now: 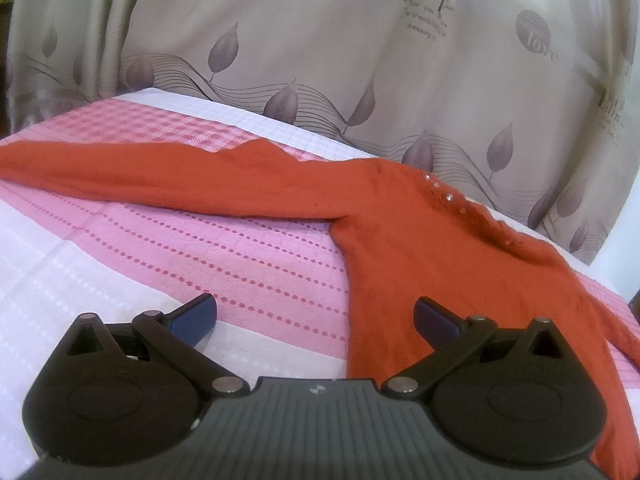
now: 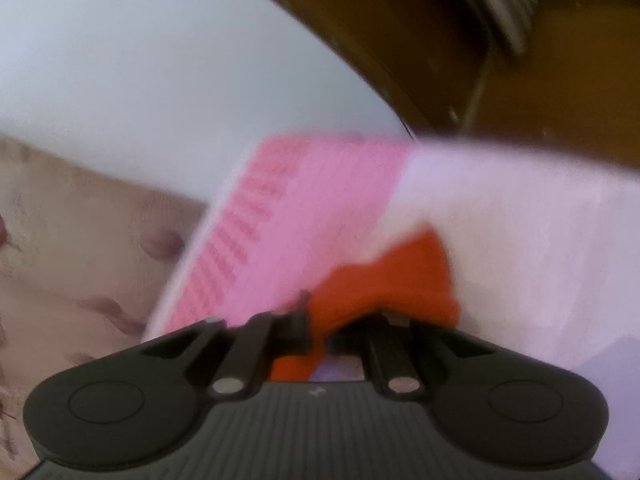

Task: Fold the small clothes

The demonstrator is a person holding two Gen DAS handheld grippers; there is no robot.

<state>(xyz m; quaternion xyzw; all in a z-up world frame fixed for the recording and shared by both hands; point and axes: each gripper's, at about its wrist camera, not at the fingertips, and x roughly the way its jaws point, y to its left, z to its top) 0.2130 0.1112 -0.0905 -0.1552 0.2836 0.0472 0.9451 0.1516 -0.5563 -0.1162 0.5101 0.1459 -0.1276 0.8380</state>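
An orange-red knit sweater (image 1: 420,232) with small beads on the shoulder lies flat on a pink and white bedspread (image 1: 168,248). One long sleeve (image 1: 120,172) stretches out to the left. My left gripper (image 1: 316,314) is open and empty, hovering over the sweater's lower left edge. In the blurred right wrist view, my right gripper (image 2: 340,320) is shut on a bunch of the orange sweater fabric (image 2: 384,280) and holds it above the bedspread (image 2: 320,200).
A beige curtain (image 1: 320,48) with leaf prints and lettering hangs behind the bed. In the right wrist view a white wall (image 2: 140,60), brown wooden furniture (image 2: 520,80) and the beige patterned fabric (image 2: 72,240) show beyond the bed's edge.
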